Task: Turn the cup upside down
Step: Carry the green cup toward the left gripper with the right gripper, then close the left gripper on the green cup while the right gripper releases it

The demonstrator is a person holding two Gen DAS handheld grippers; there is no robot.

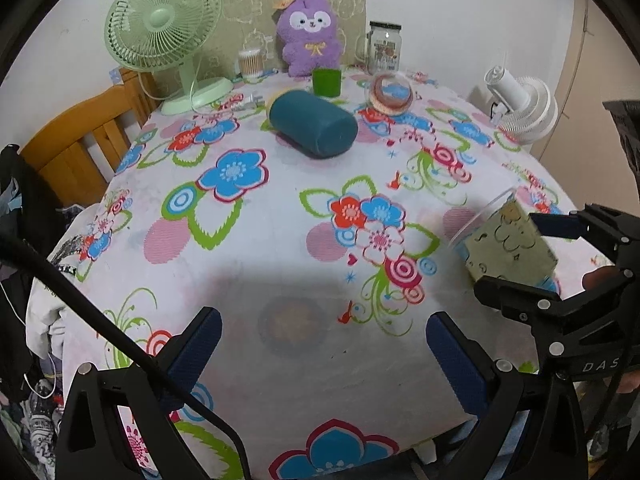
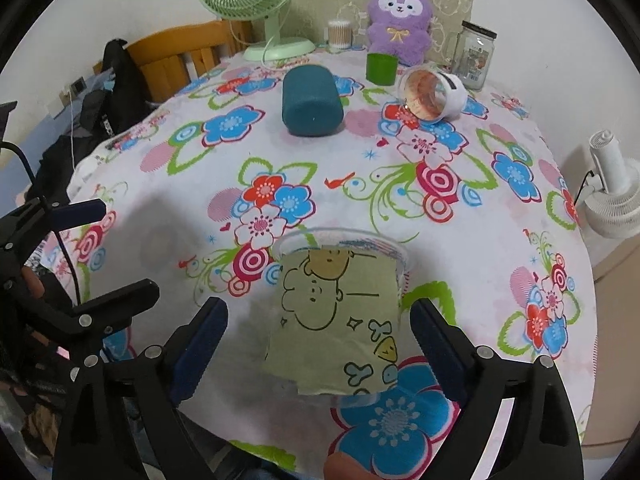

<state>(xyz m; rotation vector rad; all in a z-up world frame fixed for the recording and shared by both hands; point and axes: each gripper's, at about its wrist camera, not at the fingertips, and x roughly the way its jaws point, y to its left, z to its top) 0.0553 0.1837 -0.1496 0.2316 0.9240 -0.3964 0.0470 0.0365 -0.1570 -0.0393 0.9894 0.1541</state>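
Right hand-held gripper (image 2: 318, 340) spread wide round unheld clear cup (image 2: 340, 312); left hand-held gripper (image 1: 320, 344) wide, empty

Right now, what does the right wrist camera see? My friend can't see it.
A clear cup with a green cartoon sleeve sits between the right gripper's open jaws, not touching them. It is over a flowery tablecloth, with a teal cylinder and plush toy behind.
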